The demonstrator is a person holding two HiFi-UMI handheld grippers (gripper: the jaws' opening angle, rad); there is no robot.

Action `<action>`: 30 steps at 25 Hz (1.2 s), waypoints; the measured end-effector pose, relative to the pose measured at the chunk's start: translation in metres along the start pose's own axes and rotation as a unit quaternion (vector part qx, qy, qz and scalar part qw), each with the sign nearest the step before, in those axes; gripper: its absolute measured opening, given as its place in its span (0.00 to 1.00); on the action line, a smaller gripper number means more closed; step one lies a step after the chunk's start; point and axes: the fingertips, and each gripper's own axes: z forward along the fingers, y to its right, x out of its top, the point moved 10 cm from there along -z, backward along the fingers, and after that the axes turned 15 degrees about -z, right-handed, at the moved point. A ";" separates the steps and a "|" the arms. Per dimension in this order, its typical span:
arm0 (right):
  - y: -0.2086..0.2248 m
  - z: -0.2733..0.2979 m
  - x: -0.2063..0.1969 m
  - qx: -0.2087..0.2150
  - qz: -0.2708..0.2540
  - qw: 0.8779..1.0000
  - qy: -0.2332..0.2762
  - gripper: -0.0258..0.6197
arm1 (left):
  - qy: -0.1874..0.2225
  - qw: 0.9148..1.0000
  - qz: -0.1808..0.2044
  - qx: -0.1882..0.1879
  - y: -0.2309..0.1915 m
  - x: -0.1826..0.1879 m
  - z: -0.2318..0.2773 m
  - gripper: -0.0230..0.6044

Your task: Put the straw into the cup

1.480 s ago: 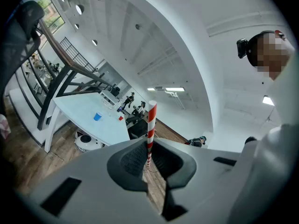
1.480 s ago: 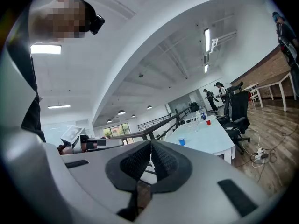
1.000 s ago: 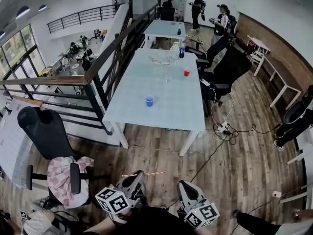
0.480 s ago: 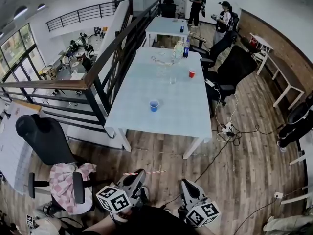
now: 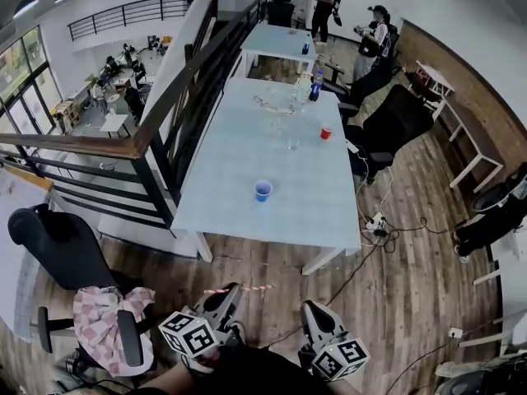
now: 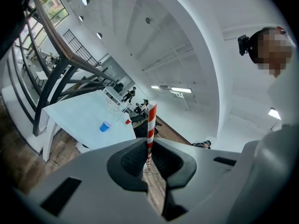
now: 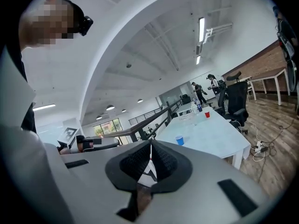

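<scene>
A blue cup [image 5: 263, 190] stands upright near the front end of the long pale table [image 5: 239, 212]; it also shows in the left gripper view as the blue cup [image 6: 105, 126] and in the right gripper view as the blue cup [image 7: 179, 139]. My left gripper [image 5: 233, 295] is low in the head view, well short of the table, shut on a red-and-white striped straw [image 5: 240, 289]. The straw [image 6: 150, 125] sticks out past the jaws of the left gripper [image 6: 148, 160]. Beside it my right gripper [image 5: 310, 313] is shut with nothing in it; its pads meet at the right gripper [image 7: 151, 146].
A red cup [image 5: 326, 132], bottles and clear glasses stand further back on the table. A railing [image 5: 156, 122] runs along its left side. Black chairs [image 5: 387, 126] stand at its right, a chair with a checked cloth [image 5: 103, 319] at my left. Cables and a power strip [image 5: 375, 220] lie on the wooden floor.
The table and blue cup have come closer and lower in the head view. Both grippers have moved forward together, keeping their pose, the straw still in the left one.
</scene>
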 end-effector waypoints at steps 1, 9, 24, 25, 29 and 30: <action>-0.002 0.008 0.002 -0.003 0.000 1.000 -0.005 0.09 | -0.002 1.000 -0.003 -0.001 -0.006 0.007 0.002 0.10; -0.017 0.059 0.007 -0.022 -0.008 0.999 -0.037 0.09 | -0.011 1.000 -0.027 -0.006 -0.047 0.052 0.013 0.10; -0.027 0.114 0.006 -0.002 -0.012 0.998 -0.056 0.09 | 0.005 0.999 -0.040 0.013 -0.085 0.088 0.013 0.10; -0.024 0.117 0.007 0.001 -0.012 0.998 -0.056 0.09 | 0.006 0.999 -0.040 0.015 -0.085 0.089 0.015 0.10; -0.006 0.133 0.010 0.016 -0.009 0.999 -0.051 0.09 | 0.011 0.999 -0.033 0.032 -0.085 0.094 0.030 0.10; 0.001 0.139 0.010 0.019 -0.008 0.999 -0.049 0.09 | 0.013 0.999 -0.031 0.036 -0.086 0.095 0.035 0.10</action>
